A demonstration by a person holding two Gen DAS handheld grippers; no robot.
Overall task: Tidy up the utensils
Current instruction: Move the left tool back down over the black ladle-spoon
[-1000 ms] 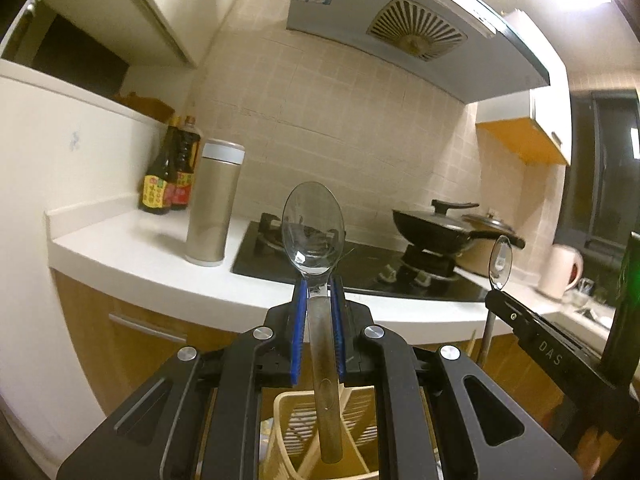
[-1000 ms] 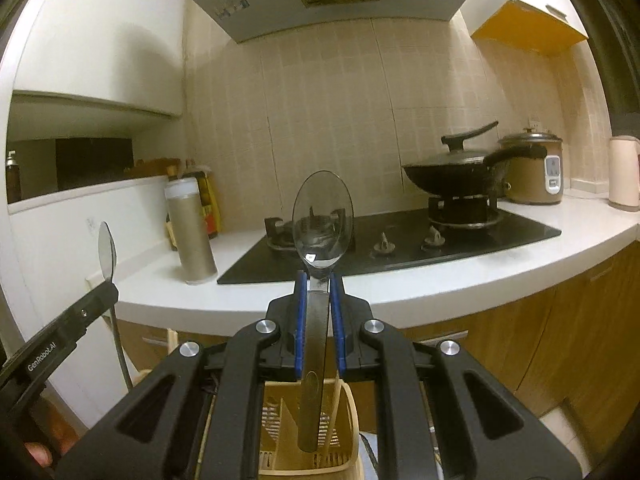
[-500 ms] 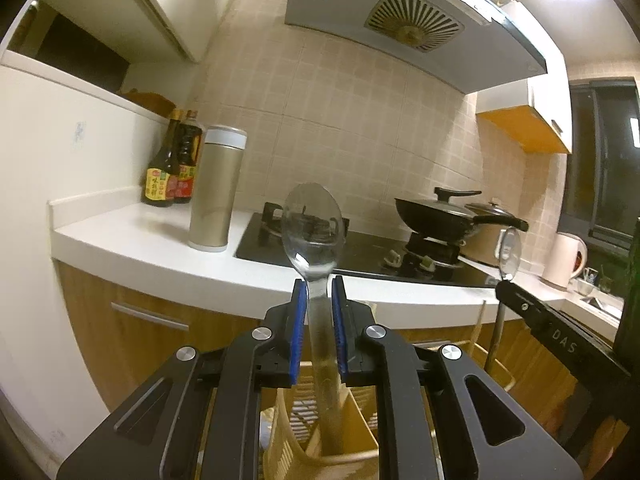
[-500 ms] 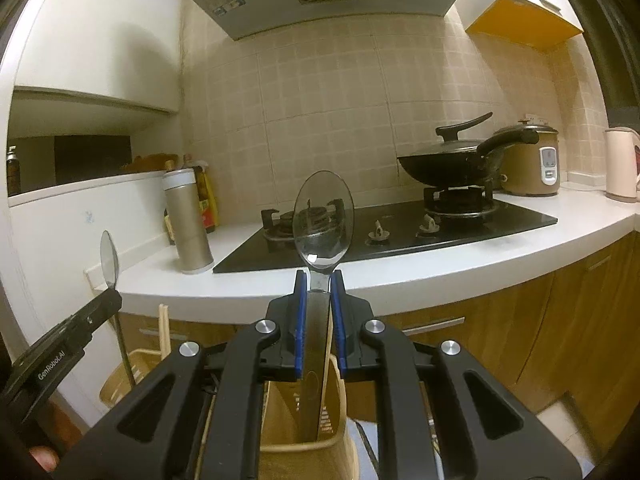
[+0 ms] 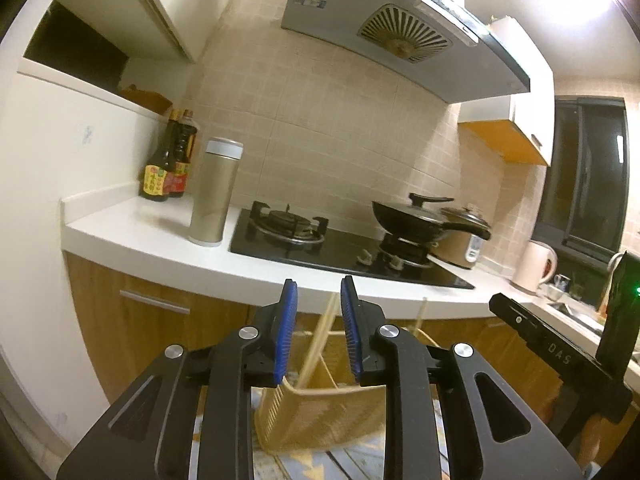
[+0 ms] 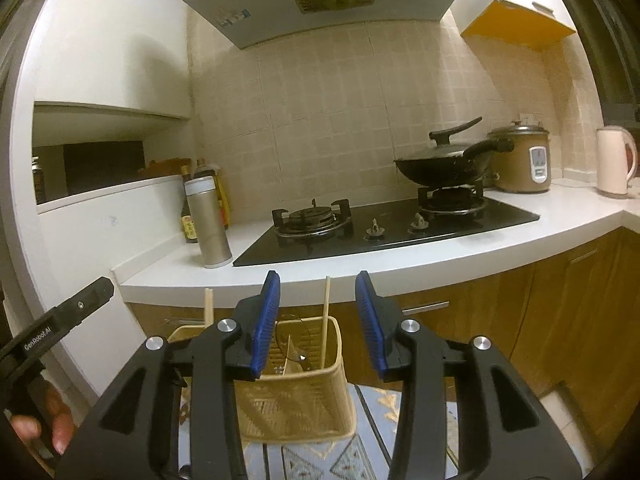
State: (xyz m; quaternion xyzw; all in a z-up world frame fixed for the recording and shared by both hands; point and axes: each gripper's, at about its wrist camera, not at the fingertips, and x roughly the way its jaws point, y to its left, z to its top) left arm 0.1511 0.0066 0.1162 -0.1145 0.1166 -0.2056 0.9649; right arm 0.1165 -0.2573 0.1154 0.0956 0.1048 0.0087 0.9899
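My left gripper (image 5: 318,292) is open and empty above a beige slotted utensil basket (image 5: 320,416) with chopsticks (image 5: 320,340) standing in it. My right gripper (image 6: 318,286) is open and empty above a similar beige basket (image 6: 296,404). A clear spoon bowl (image 6: 294,342) shows inside that basket beside an upright chopstick (image 6: 327,312). A second basket (image 6: 188,330) with chopsticks (image 6: 209,306) stands to its left. The other gripper shows at each view's edge, on the right in the left wrist view (image 5: 560,356) and on the left in the right wrist view (image 6: 52,328).
A white counter (image 6: 400,260) carries a black gas hob (image 6: 380,228), a wok (image 6: 444,166), a rice cooker (image 6: 520,160), a kettle (image 6: 614,160), a steel flask (image 6: 208,224) and sauce bottles (image 5: 164,160). Wooden cabinets (image 6: 560,312) stand below. A patterned mat (image 6: 320,456) lies under the baskets.
Both grippers opened and let go of their clear spoons, which dropped into the baskets below. Both views have shifted a little.
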